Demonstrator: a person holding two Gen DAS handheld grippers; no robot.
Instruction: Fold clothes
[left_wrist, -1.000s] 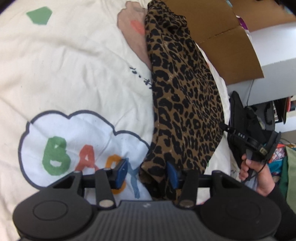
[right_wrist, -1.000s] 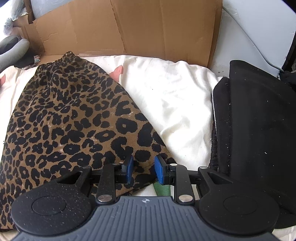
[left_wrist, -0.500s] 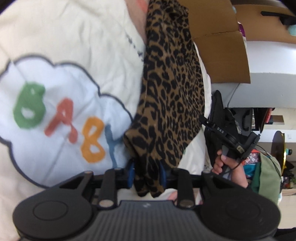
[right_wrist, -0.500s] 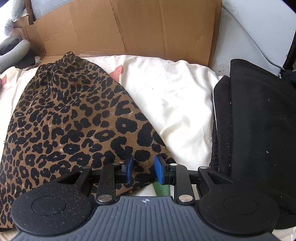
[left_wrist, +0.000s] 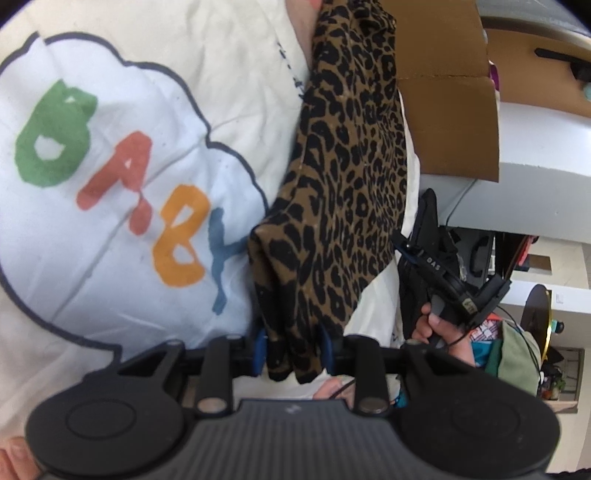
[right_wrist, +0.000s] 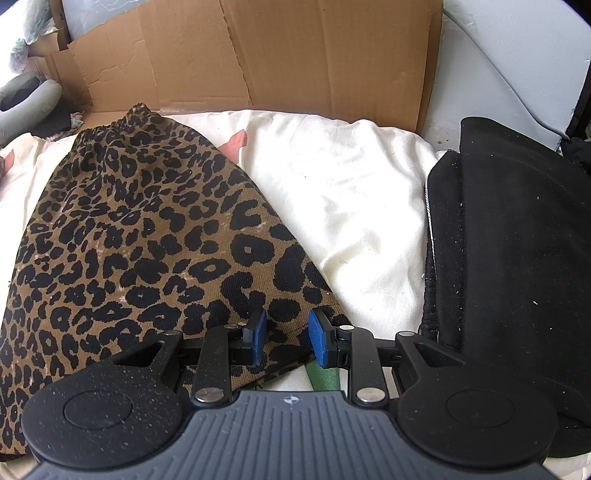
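while the left gripper (left_wrist: 293, 354) pinches a bunched hem corner of the leopard skirt (left_wrist: 343, 192) over the blanket (left_wrist: 110, 206), lift slow and level. right wrist view: the right gripper (right_wrist: 286, 338) nips the other corner near the blanket's edge, beside black clothes (right_wrist: 517, 277); keep tension even.

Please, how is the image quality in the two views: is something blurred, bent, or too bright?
Left wrist view: slightly soft, the cardboard and shelves bend strongly toward the rim, the corners are black. Right wrist view: sharper, the leopard skirt shows its weave; the white sheet is nearly overexposed, and the black garment loses detail in darkness.
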